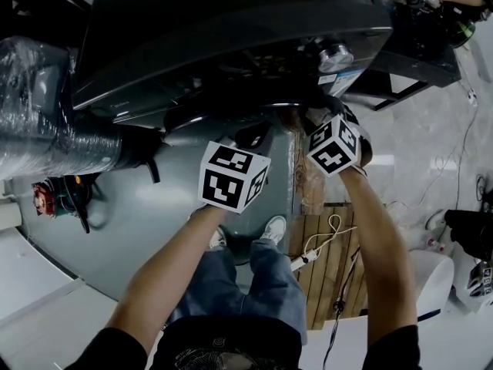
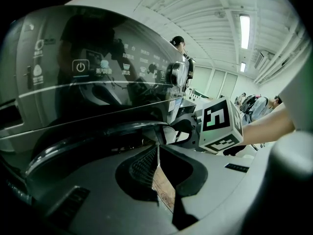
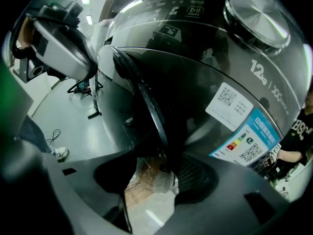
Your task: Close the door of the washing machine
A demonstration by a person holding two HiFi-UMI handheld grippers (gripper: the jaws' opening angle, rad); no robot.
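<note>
Door rim [image 3: 149,106] prob stiff, slick, heavy on hinge, so push there w/ right gripper [image 3: 155,174], spread round it at 12 o'clock; left gripper [image 2: 157,153] pressed together, empty.

wooden pallet [image 1: 320,291] on floor | white cable [image 1: 312,249] across it | plastic-wrapped bundle [image 1: 35,106] far left

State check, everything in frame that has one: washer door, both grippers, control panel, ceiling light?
door: looks ajar, not certain; latch not visible.
left gripper: shut, nothing between the tips.
right gripper: open, the door's rim stands between the jaws, no clear pad contact.
control panel: icons visible; powered or not, cannot tell.
ceiling light: on.
</note>
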